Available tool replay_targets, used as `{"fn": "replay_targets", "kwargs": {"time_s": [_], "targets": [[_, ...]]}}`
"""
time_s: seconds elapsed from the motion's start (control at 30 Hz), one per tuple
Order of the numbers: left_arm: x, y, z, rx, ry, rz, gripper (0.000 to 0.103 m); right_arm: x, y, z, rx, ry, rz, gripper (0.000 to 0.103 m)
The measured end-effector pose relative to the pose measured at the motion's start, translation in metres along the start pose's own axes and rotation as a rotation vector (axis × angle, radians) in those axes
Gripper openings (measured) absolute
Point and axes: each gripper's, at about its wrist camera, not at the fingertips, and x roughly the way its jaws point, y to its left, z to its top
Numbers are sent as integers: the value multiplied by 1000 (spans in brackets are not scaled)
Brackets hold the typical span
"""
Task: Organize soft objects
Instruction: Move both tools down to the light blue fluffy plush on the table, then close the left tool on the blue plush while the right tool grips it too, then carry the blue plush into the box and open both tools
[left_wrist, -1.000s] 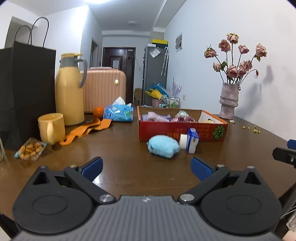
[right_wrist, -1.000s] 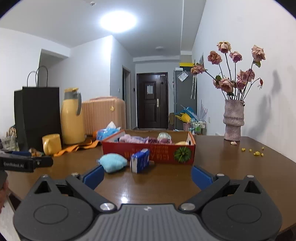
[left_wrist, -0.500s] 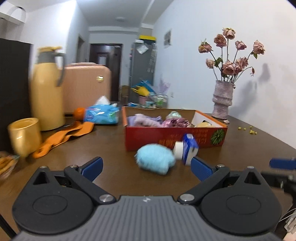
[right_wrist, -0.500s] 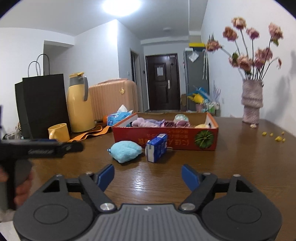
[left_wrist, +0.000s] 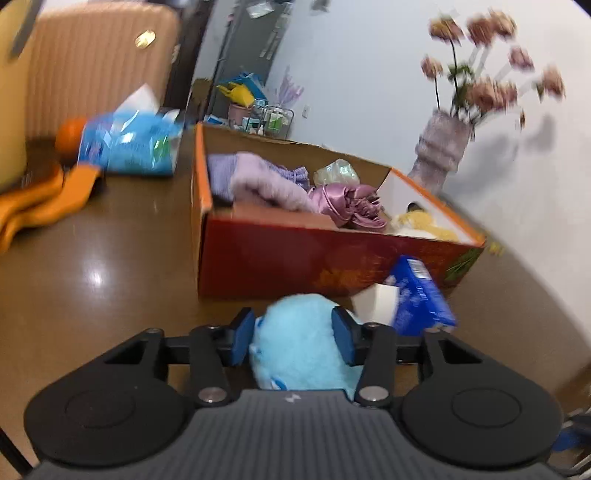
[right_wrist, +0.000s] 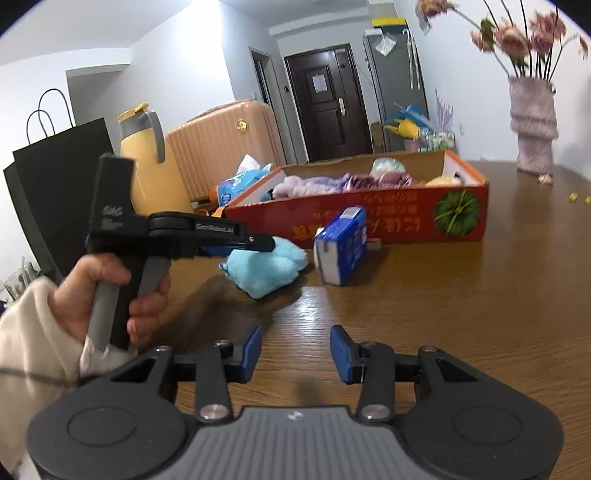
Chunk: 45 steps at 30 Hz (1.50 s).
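Note:
A light blue plush toy (left_wrist: 299, 354) lies on the brown table in front of the red cardboard box (left_wrist: 277, 258). My left gripper (left_wrist: 293, 338) has it between its blue pads, and the jaws are closing on its fluffy sides. From the right wrist view the left gripper (right_wrist: 258, 245) reaches over the blue plush toy (right_wrist: 269, 266) from the left. The box (right_wrist: 388, 218) holds a lilac plush (left_wrist: 258, 181), pink satin cloth (left_wrist: 347, 203) and something yellow (left_wrist: 424, 225). My right gripper (right_wrist: 295, 349) hovers over bare table, its jaws closing with nothing between them.
A blue carton (right_wrist: 343, 243) and a white roll (left_wrist: 373, 302) sit right of the plush, against the box. A tissue pack (left_wrist: 129, 147), orange cloth (left_wrist: 44, 203), yellow jug (right_wrist: 147, 166) and black bag (right_wrist: 55, 184) stand left. A vase (right_wrist: 532, 136) stands far right.
The left gripper moved forward and down to the blue plush toy and its jaws narrowed around it. The right gripper came forward over the table and its jaws narrowed too.

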Motion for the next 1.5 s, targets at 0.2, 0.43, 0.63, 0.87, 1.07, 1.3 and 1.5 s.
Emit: {"fn": "replay_targets", "kwargs": {"time_s": [0.2, 0.43, 0.63, 0.87, 1.07, 1.3, 1.5], "targets": [[-39, -18, -39, -200, -56, 106, 43, 30, -7, 8, 138, 25, 64, 38], [-71, -31, -78, -370, -90, 116, 43, 45, 10, 2, 102, 59, 79, 30], [-93, -59, -92, -230, 18, 15, 57, 32, -5, 7, 79, -1, -24, 28], [-112, -47, -81, -237, -69, 34, 67, 0, -20, 4, 150, 14, 42, 30], [-96, -56, -86, -142, -11, 76, 41, -21, -21, -10, 127, 71, 148, 30], [-105, -48, -93, -219, -14, 68, 28, -14, -5, -17, 68, 94, 167, 30], [-117, -47, -96, -252, -16, -20, 39, -8, -15, -13, 132, 74, 121, 32]]}}
